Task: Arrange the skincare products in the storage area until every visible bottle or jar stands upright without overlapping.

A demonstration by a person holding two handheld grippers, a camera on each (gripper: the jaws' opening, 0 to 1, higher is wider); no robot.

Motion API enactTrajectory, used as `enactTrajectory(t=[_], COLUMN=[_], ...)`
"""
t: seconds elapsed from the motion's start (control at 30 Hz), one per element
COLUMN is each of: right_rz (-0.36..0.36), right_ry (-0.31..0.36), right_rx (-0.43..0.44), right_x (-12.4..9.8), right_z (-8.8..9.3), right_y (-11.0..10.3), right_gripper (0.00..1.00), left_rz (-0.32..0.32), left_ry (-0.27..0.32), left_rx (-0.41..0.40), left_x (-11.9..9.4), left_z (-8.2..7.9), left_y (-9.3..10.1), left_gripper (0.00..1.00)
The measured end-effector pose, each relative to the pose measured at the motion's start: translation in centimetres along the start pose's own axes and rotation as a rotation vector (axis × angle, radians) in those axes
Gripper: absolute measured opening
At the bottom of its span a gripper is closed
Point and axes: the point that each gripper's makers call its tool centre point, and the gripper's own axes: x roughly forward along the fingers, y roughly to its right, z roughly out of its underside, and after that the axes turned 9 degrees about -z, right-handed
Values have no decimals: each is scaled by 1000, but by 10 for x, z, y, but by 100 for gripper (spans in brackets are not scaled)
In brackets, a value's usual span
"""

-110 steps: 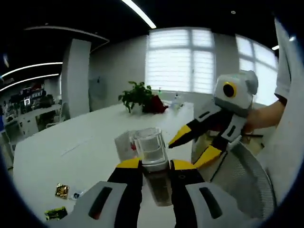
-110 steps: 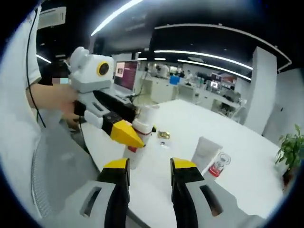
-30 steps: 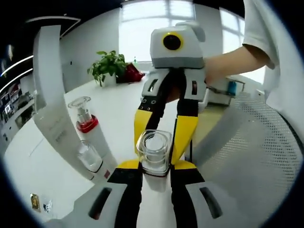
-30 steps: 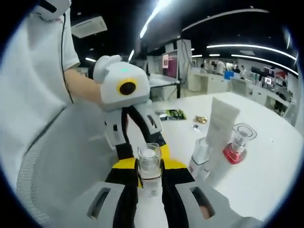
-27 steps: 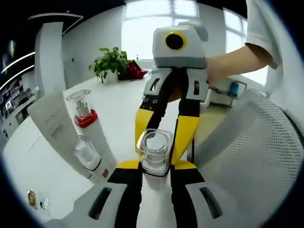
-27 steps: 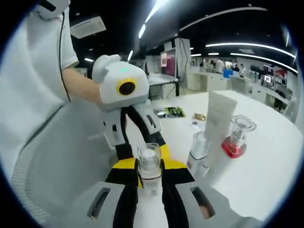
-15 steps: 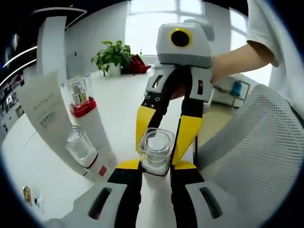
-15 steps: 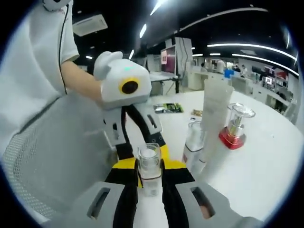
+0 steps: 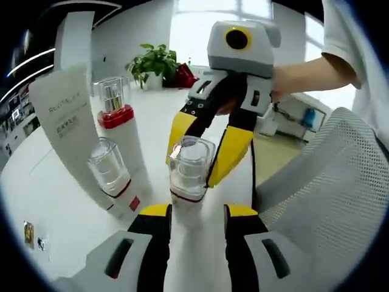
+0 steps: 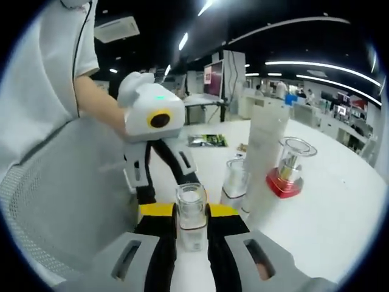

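Right gripper view: right claw [image 10: 191,214] clenches the bottle [image 10: 191,219]; left claw [image 9: 196,214] released; lower it straight, beside the tube [image 10: 261,161]

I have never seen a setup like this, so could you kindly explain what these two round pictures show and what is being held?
A person holds a two-jaw gripper in each hand; a fisheye camera rides on each, looking along its jaws. In the left gripper view, the left gripper stands open, just off a clear-capped bottle, which the right gripper clamps from the far side. The right gripper view shows that same bottle between the right gripper's jaws, with the left one behind. On the white table beside it stand a white tube, a red-collared bottle and a smaller clear-capped bottle.
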Motion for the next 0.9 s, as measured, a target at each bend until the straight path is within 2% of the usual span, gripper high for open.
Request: enactTrajectory(t=[0.17, 0.43, 0.63, 0.9], right_rz=[11, 29, 24, 24], right_ry=[1, -2, 0, 3], right_rx=[-4, -12, -4, -7], right_x=[-2, -4, -3, -2], right_z=[0, 0, 0, -1], right_y=[12, 26, 34, 39], right_gripper=[17, 18, 18, 18], left_rz=[-30, -57, -57, -41], left_ry=[-16, -43, -45, -30], left_rx=[-50, -96, -110, -114], left_x=[-9, -18, -17, -11], left_z=[14, 32, 35, 29], left_y=[-6, -11, -11, -8], left_gripper=[35, 34, 33, 32])
